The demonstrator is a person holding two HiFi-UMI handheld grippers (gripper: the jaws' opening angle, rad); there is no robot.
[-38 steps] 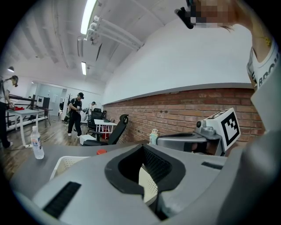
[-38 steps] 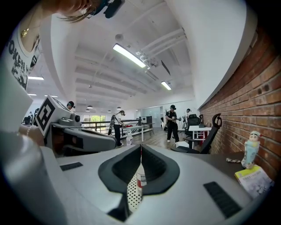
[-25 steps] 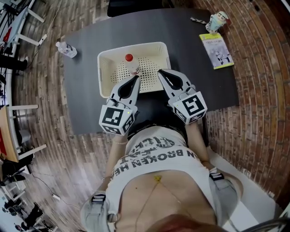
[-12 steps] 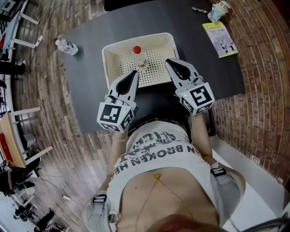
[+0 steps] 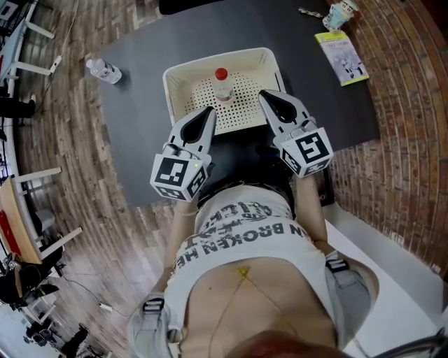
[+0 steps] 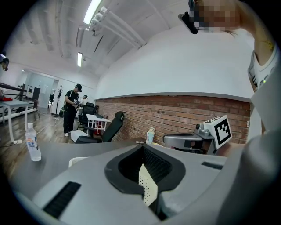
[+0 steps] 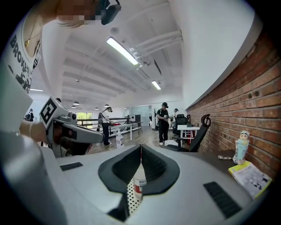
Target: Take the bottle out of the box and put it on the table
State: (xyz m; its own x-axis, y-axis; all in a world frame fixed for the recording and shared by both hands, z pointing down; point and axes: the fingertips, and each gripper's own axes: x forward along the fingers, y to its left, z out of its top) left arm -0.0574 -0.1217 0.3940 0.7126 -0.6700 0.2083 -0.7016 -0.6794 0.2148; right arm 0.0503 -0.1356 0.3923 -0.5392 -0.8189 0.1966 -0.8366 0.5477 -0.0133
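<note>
A clear bottle (image 5: pixel 222 84) with a red cap stands upright inside the white perforated box (image 5: pixel 180 75) on the dark table (image 5: pixel 140 126). My left gripper (image 5: pixel 208 112) hangs at the box's near rim, left of the bottle, shut and empty. My right gripper (image 5: pixel 267 97) is at the near right rim, also shut with nothing held. In the right gripper view the bottle (image 7: pixel 139 182) shows through the slit under the closed gripper tips (image 7: pixel 141 147). Only the box's perforated wall (image 6: pixel 148 189) shows below the gripper tips (image 6: pixel 142 147) in the left gripper view.
A second bottle (image 5: pixel 103 70) lies at the table's far left corner. A booklet (image 5: pixel 341 57) and a small figurine cup (image 5: pixel 341 10) sit at the far right. The person's body presses against the table's near edge. People and office furniture stand in the room beyond.
Both grippers have edged forward a little at the box's near rim and stay shut. The bottle has not moved in the box.
</note>
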